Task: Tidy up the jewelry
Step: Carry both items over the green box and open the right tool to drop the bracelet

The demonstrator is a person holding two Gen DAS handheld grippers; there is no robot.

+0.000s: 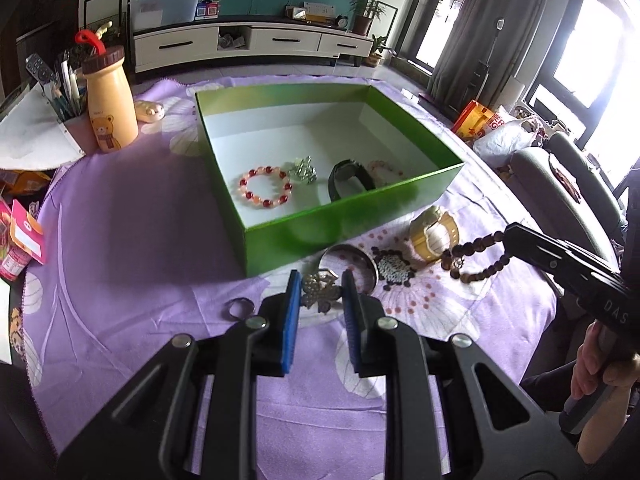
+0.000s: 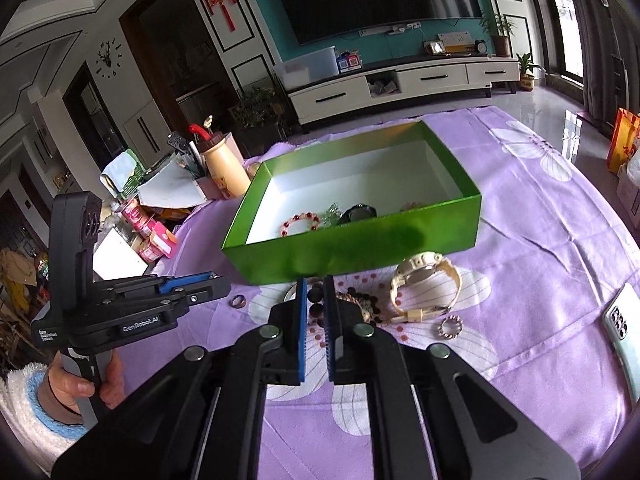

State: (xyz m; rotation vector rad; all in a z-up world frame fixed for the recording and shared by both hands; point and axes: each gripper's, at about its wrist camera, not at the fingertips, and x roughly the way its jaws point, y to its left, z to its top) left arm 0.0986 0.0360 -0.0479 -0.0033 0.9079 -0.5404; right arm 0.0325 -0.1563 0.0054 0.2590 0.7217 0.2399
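In the left wrist view, the left gripper (image 1: 321, 286) pinched a silver flower brooch (image 1: 321, 295) between its blue pads, with the green box (image 1: 344, 220) just beyond the jaws. In the right wrist view, the right gripper (image 2: 316, 292) clamped a dark bead bracelet (image 2: 316, 300); a cream watch (image 2: 426, 284) lay right of the jaws, the box ahead.
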